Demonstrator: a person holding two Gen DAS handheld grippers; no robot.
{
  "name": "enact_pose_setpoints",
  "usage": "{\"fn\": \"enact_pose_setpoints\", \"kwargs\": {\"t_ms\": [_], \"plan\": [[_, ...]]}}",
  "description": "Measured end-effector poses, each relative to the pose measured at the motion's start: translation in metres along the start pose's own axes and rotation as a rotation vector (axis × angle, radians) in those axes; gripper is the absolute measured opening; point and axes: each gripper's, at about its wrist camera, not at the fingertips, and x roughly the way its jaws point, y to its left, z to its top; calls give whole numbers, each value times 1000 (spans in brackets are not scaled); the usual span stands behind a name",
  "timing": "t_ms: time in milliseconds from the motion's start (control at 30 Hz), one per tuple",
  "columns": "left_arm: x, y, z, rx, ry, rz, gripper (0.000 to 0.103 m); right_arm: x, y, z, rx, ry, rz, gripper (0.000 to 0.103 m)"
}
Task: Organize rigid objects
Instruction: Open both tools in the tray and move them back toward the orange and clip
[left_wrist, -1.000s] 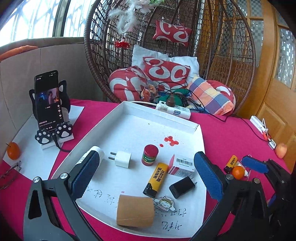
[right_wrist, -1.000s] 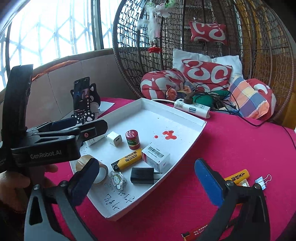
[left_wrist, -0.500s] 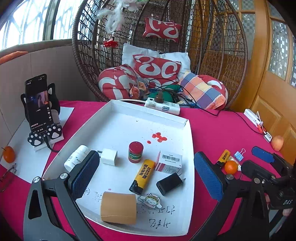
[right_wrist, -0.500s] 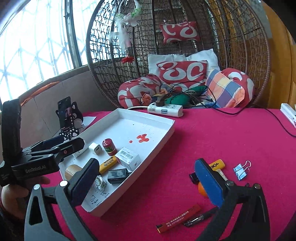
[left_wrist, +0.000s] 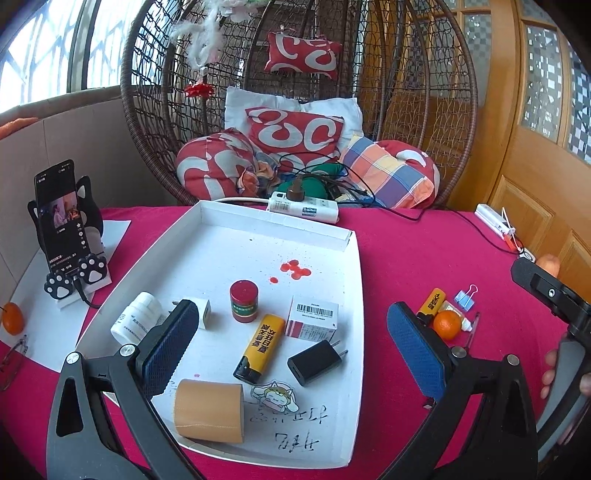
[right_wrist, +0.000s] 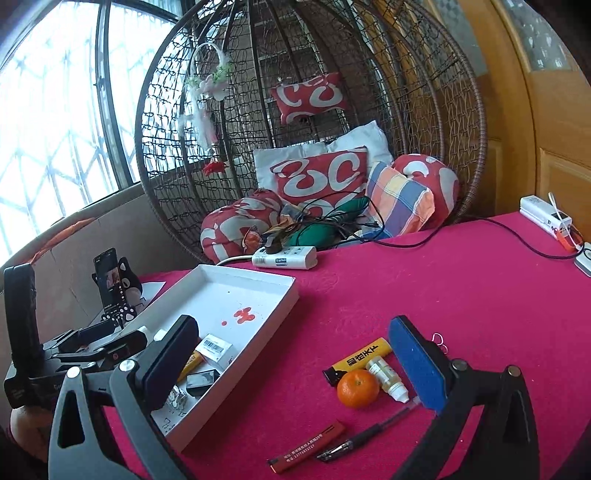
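A white tray (left_wrist: 325, 236) on the red table holds a white bottle (left_wrist: 135, 321), a white plug (left_wrist: 205, 314), a red jar (left_wrist: 243, 301), a yellow lighter (left_wrist: 260, 347), a small box (left_wrist: 312, 321), a black charger (left_wrist: 314, 362) and a tape roll (left_wrist: 208, 410). My left gripper (left_wrist: 291, 350) is open and empty above the tray's near end. My right gripper (right_wrist: 295, 362) is open and empty over the cloth right of the tray (right_wrist: 280, 299). Near it lie a yellow lighter (right_wrist: 358, 360), an orange (right_wrist: 357, 387), a dropper bottle (right_wrist: 388, 378), a pen (right_wrist: 365, 435) and a red stick (right_wrist: 306, 450).
A phone on a cat stand (left_wrist: 62, 225) and another orange (left_wrist: 13, 317) sit left of the tray. A power strip (left_wrist: 303, 208) lies behind the tray, before a wicker chair with cushions (left_wrist: 295, 129). A blue binder clip (left_wrist: 465, 295) lies right of the tray.
My right gripper has swung right, away from the tray, and now faces the loose items on the cloth. My left gripper has shifted slightly; the tray's contents are unmoved.
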Motion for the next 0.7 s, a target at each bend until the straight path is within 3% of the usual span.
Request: {"fn": "enact_pose_setpoints", "kwargs": {"t_ms": [700], "plan": [[8,-40,-6,91,44,-61,103,-20,-77,-14,158,-4,-140,103]]}}
